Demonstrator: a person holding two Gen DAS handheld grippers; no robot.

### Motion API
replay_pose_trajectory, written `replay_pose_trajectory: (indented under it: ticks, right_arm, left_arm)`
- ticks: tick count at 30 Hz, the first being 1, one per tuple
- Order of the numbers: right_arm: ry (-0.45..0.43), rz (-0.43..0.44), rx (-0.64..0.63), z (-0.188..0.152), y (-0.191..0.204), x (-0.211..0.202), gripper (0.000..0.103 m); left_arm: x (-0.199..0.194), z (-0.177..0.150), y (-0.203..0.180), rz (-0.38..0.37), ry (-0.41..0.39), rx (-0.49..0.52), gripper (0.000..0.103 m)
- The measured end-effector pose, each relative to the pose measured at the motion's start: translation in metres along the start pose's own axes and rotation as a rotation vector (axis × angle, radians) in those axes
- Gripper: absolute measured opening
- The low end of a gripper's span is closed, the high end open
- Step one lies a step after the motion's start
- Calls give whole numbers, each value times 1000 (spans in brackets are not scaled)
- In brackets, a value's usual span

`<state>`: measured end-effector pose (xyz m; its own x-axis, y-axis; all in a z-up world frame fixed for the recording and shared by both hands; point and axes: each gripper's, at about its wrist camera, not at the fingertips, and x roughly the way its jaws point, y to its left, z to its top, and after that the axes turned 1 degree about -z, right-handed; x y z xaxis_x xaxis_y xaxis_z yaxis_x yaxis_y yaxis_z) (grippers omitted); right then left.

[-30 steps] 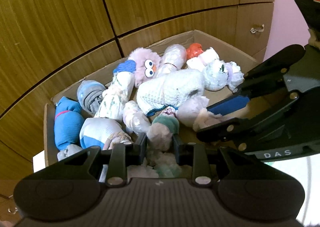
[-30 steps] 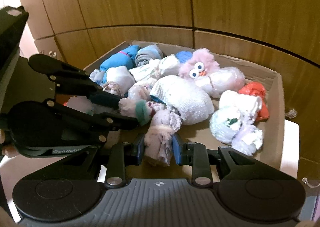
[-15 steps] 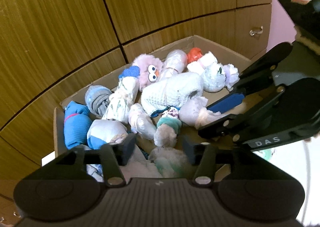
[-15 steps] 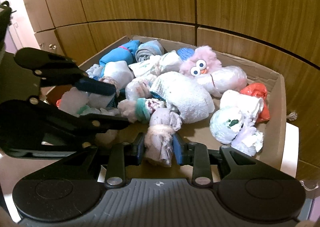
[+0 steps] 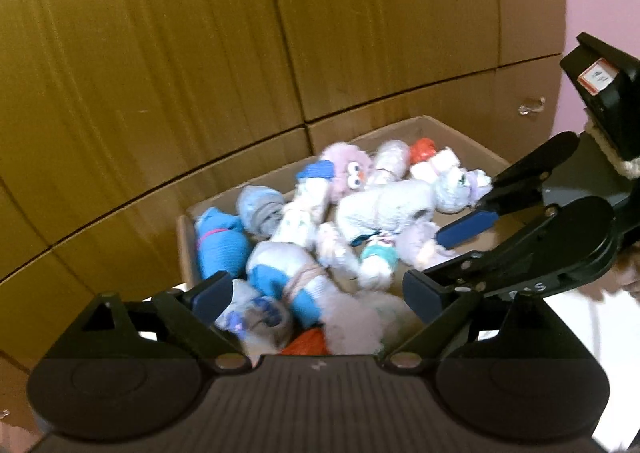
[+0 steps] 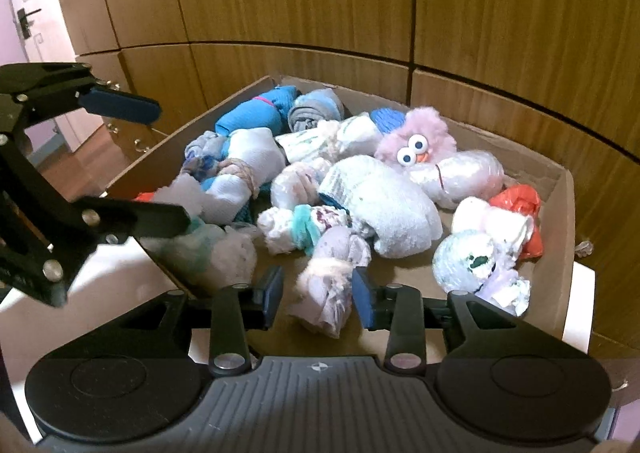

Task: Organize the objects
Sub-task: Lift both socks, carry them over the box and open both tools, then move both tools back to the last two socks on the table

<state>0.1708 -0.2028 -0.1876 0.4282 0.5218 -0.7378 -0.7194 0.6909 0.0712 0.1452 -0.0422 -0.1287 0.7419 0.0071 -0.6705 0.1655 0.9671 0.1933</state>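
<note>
Now | left gripper [image 5: 318,303] spread wide, holding nothing, above near corner of cardboard box [image 6: 560,253] | right gripper [image 6: 318,293] partly parted, pads just beside but not touching lavender sock bundle [image 6: 332,285] on box floor | pink googly-eyed plush [image 6: 416,137] near back wall

Pink fuzzy toy [image 6: 416,139], brown cardboard box [image 6: 558,213]

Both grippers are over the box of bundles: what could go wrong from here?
1. The right gripper is open, its fingers apart from the lilac bundle; closing may catch only loose cloth, which could slip.
2. The left gripper, open, is close by; the two might collide.
3. The box is crowded; lifting may drag neighbours.
</note>
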Motion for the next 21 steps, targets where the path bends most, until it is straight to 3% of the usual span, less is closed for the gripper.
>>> replay_pose_trajectory:
  ticks: [6, 21]
  right_arm:
    - [-38, -11, 12, -3, 7, -22, 52]
    - [-166, -64, 135, -59, 27, -94, 69]
  left_arm:
    - [-18, -8, -5, 84, -17, -31, 93]
    - [-42, -29, -42, 76, -15, -85, 99]
